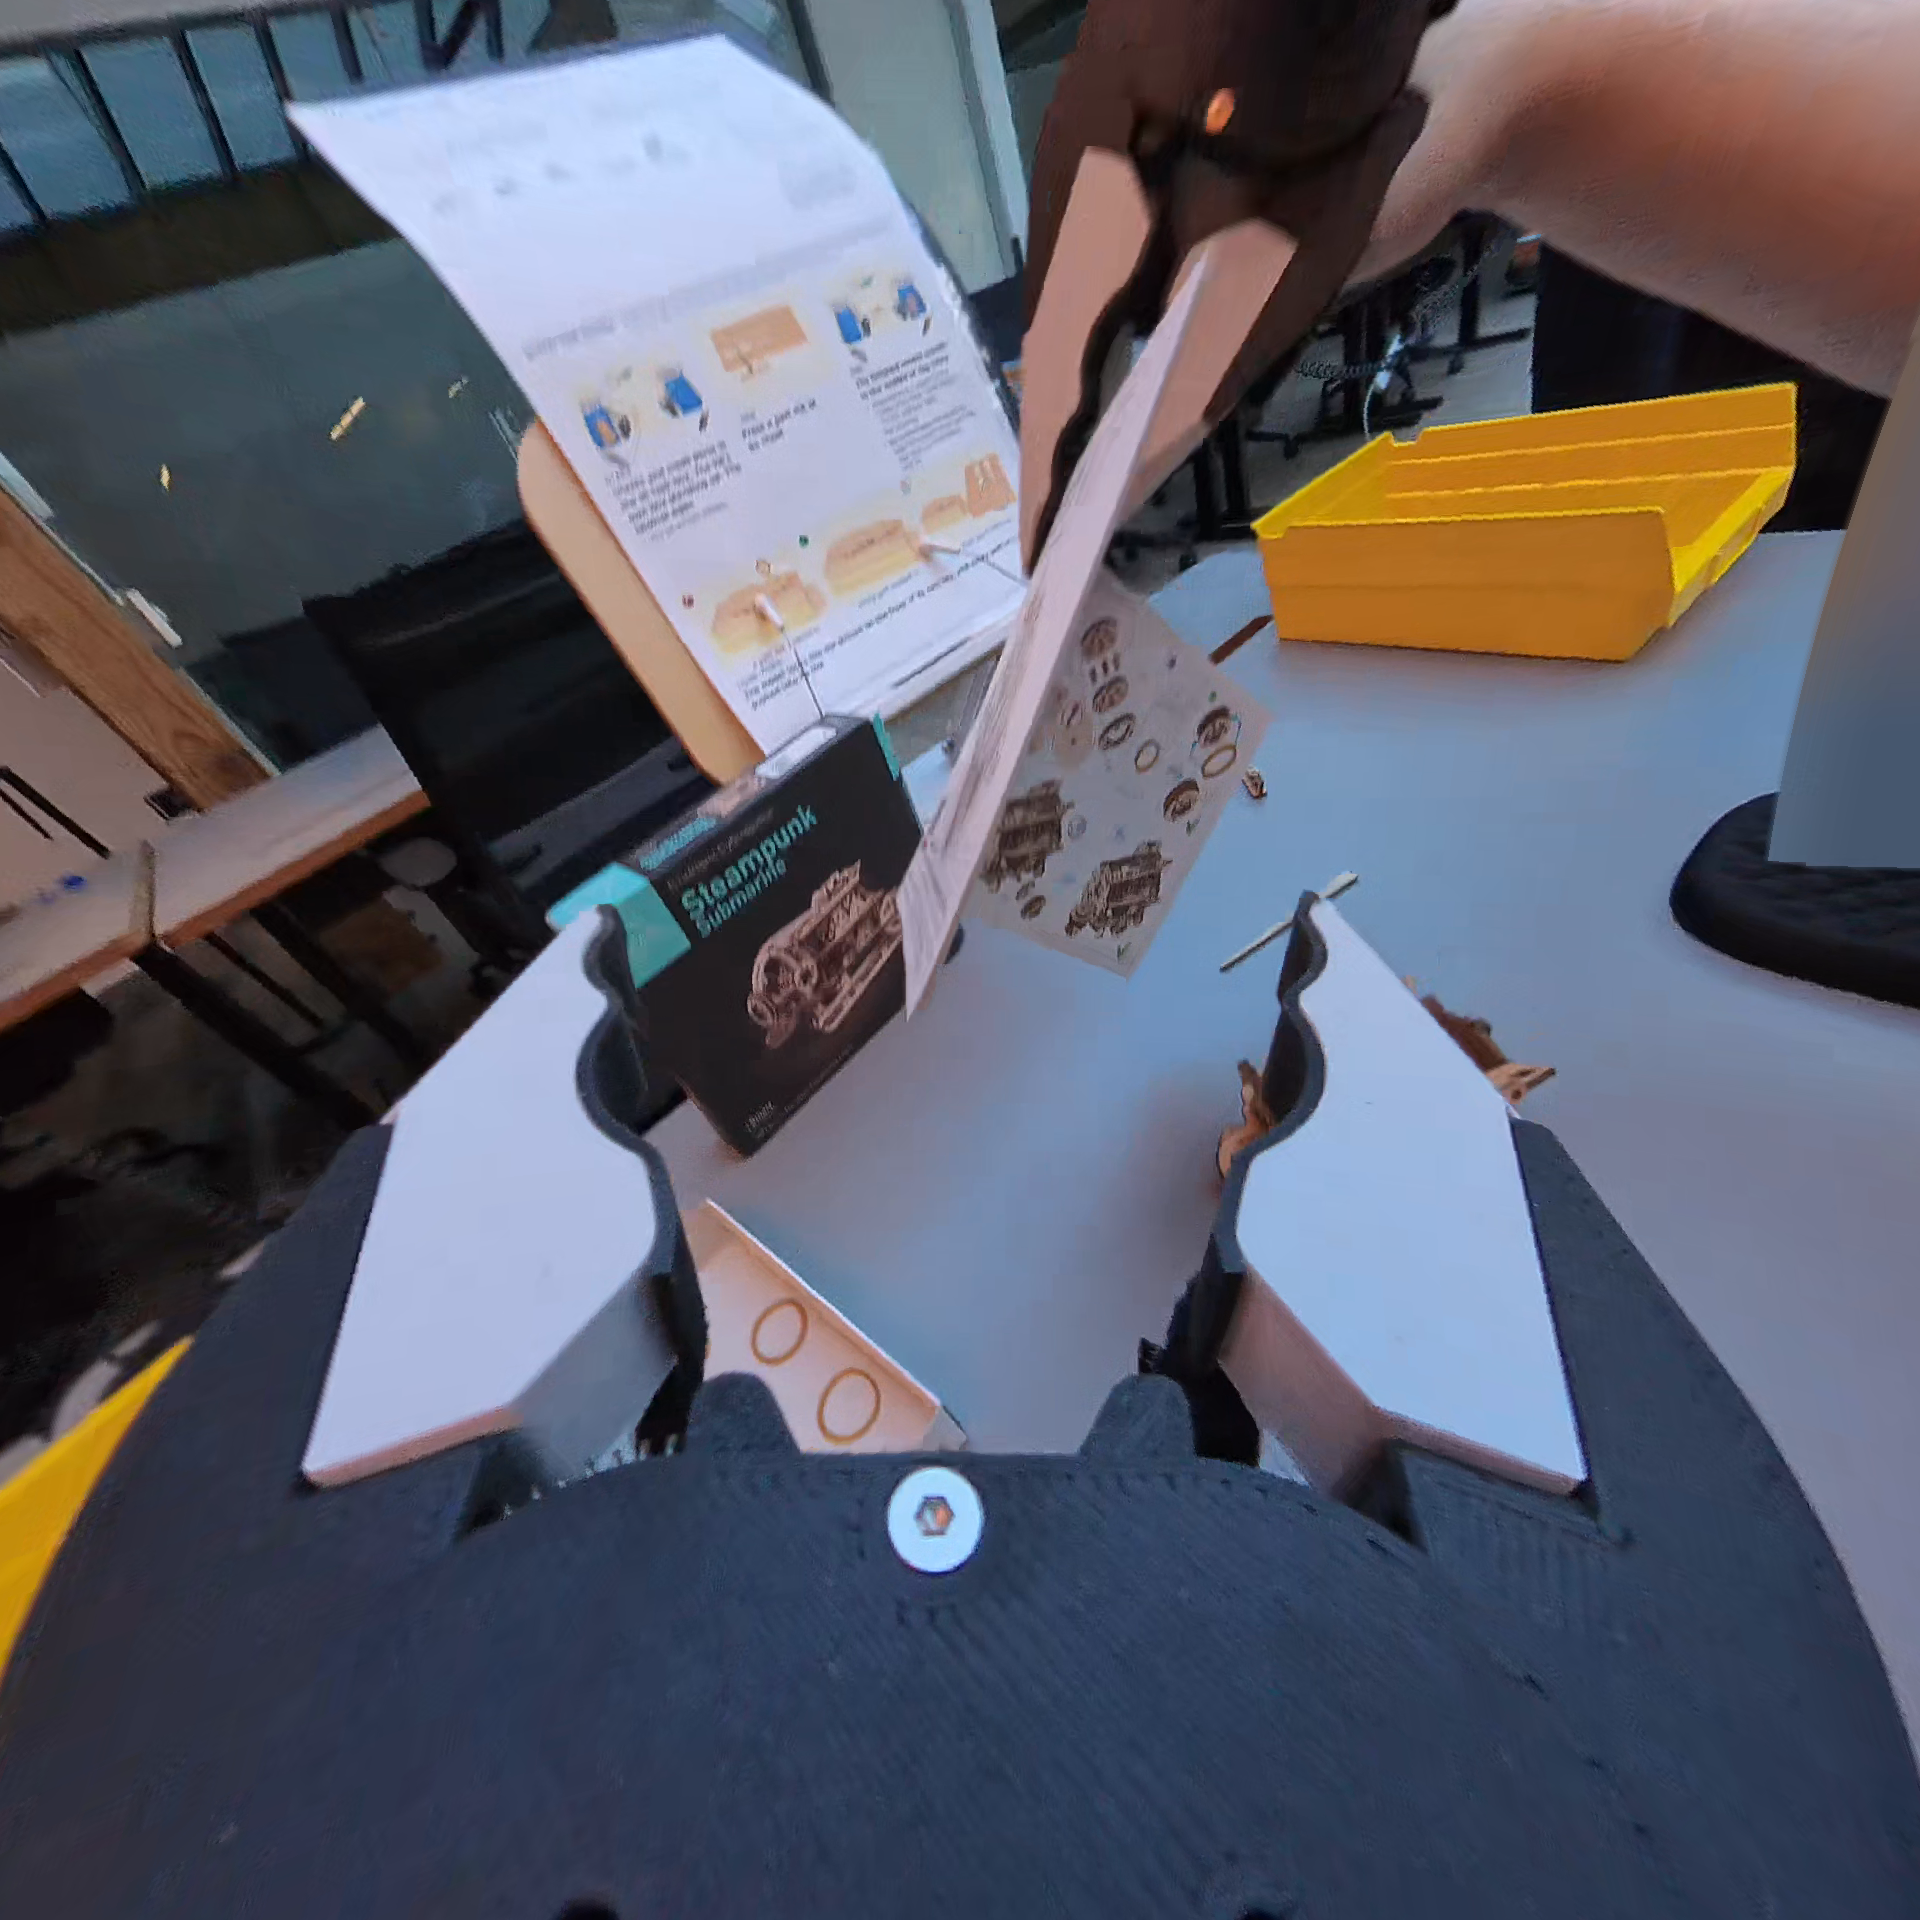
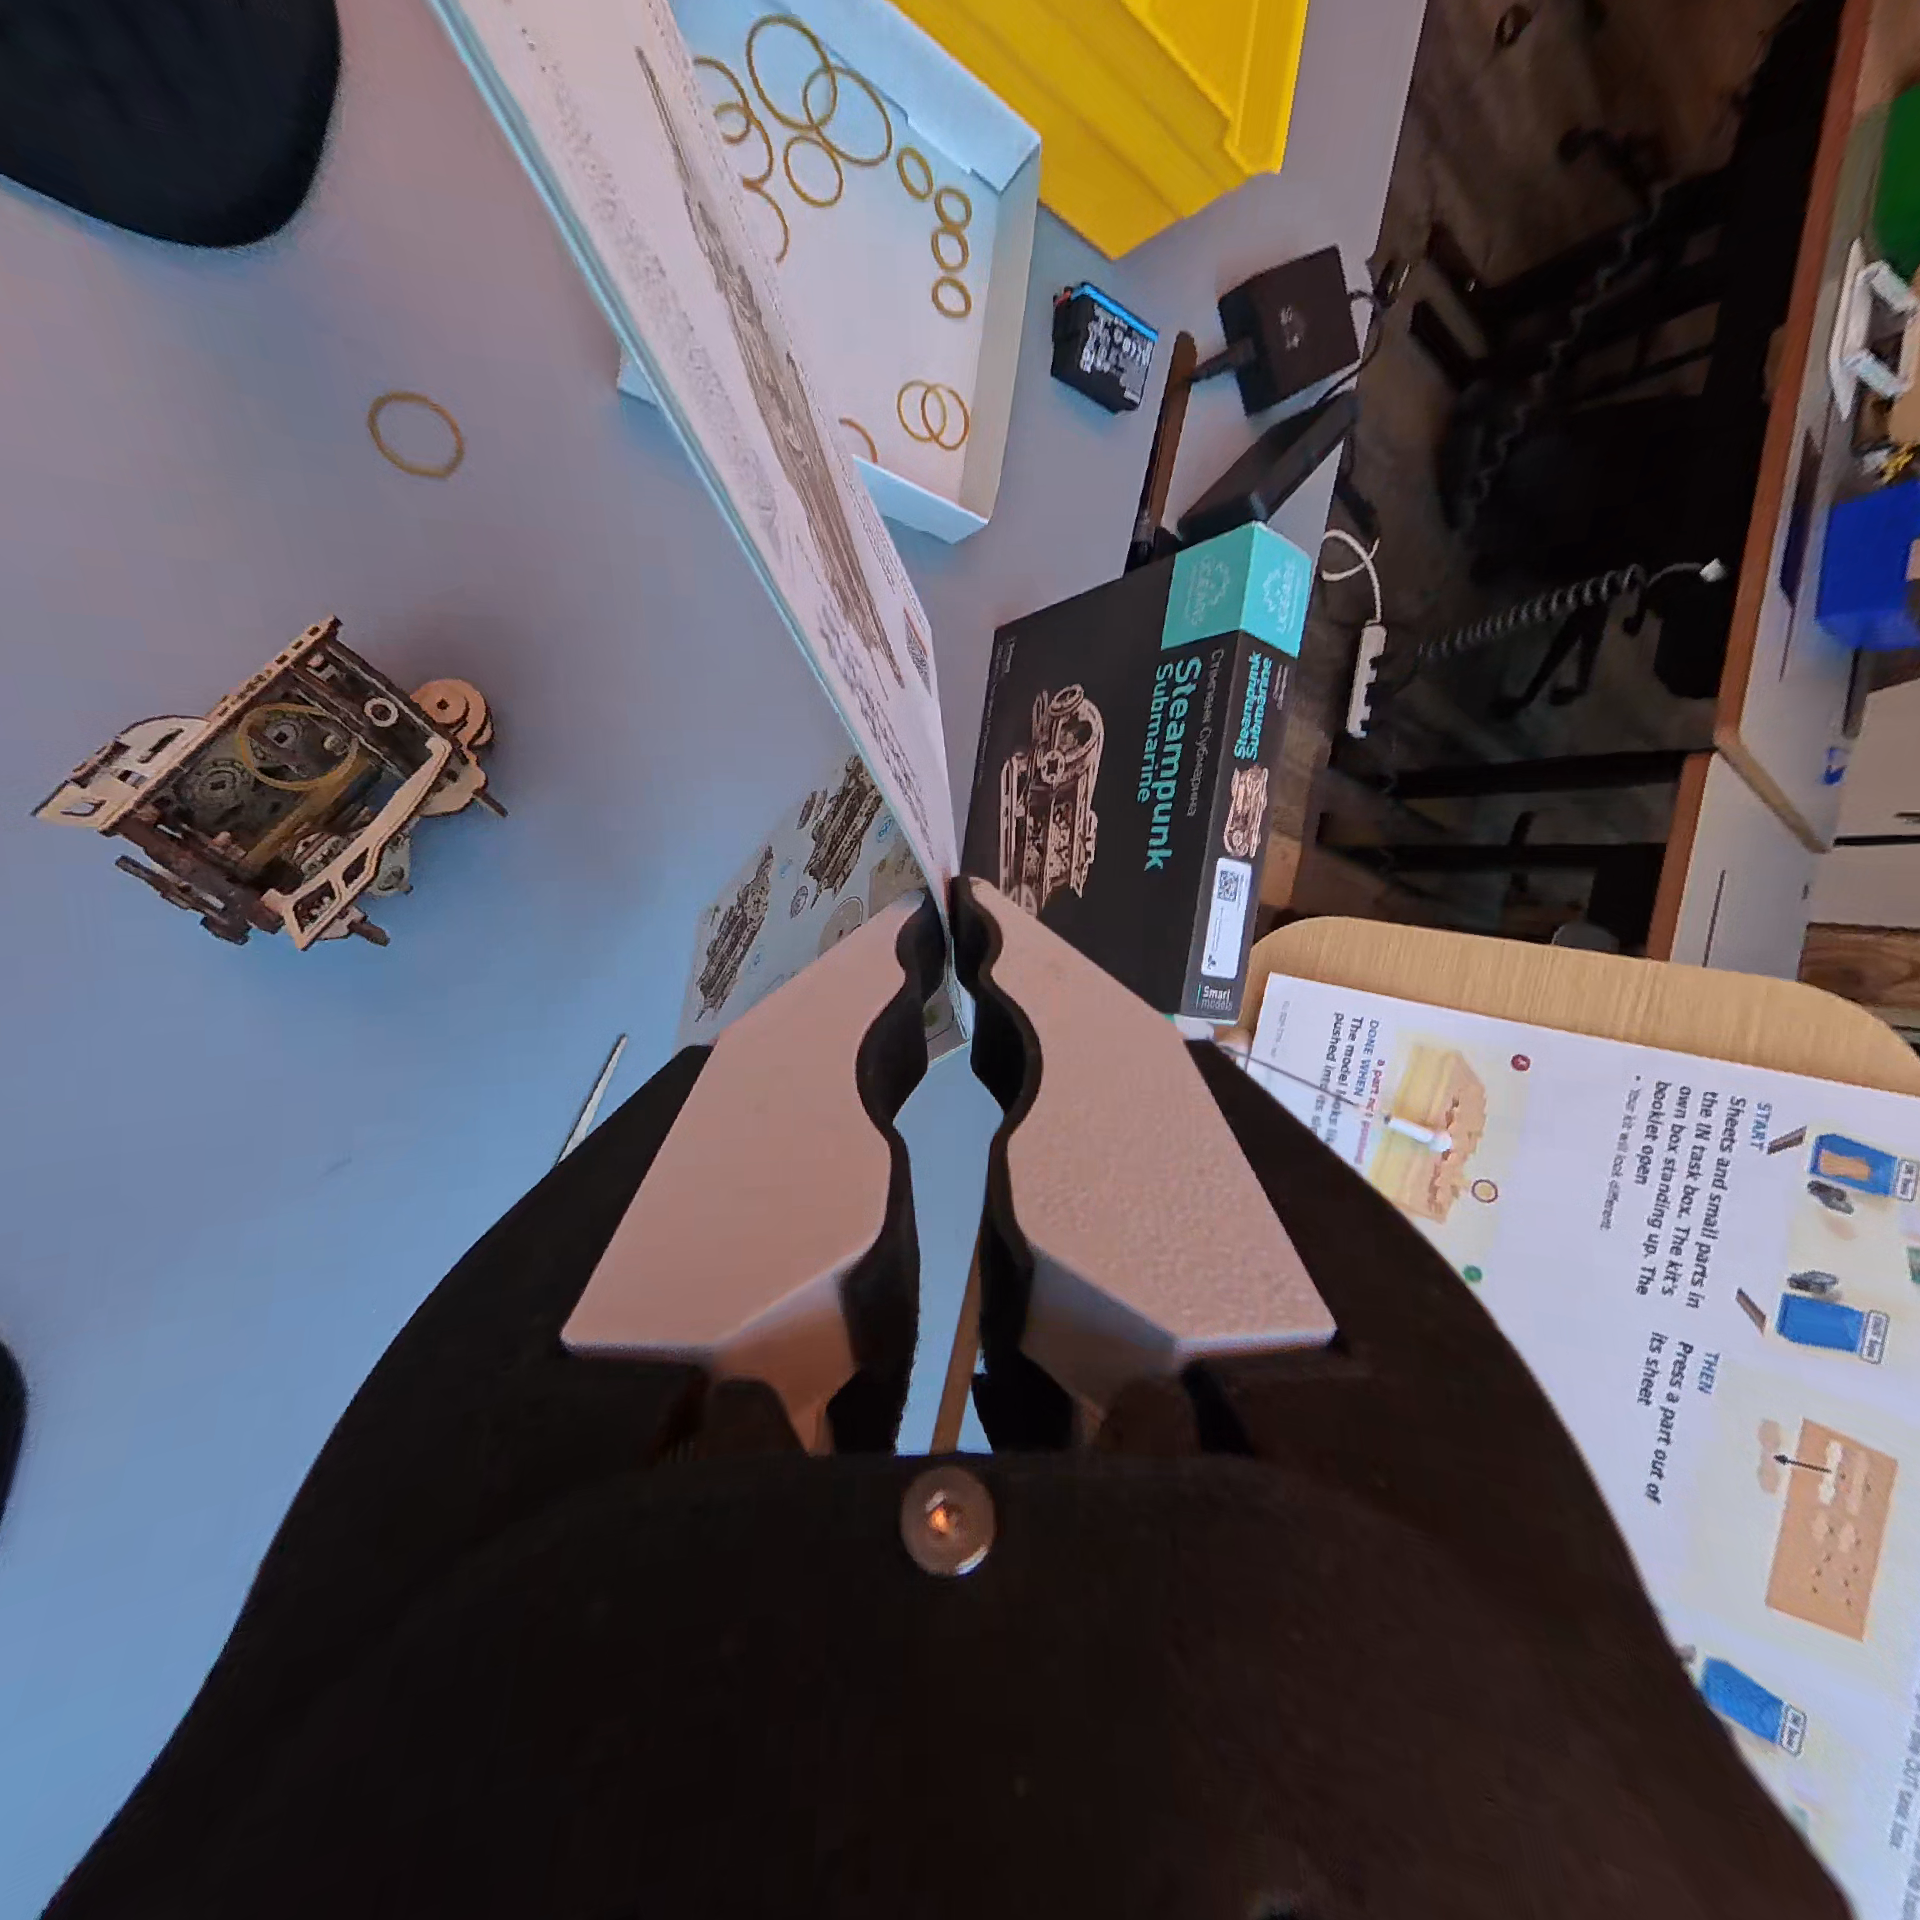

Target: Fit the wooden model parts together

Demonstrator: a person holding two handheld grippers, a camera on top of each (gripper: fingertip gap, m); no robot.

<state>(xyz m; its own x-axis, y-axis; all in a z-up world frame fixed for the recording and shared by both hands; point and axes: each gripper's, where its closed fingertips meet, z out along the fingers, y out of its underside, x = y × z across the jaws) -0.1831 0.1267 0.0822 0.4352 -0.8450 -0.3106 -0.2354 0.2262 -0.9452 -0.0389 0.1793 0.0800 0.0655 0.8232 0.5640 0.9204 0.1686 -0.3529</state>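
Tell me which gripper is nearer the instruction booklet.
Right. The right gripper is shut on the booklet, holding it above the table; the left gripper is open, below, apart.

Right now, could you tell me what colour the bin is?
Yellow bin; clearest in the left wrist view.

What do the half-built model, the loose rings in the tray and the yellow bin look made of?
Half-built model: thin pale wood, matte, with dark brown cut edges, probably laser-cut plywood.
Rings in the shallow white tray: thin tan loops, some slightly out of round, likely rubber bands.
Yellow bin: moulded plastic by its even colour, smooth faces and ribbed walls.
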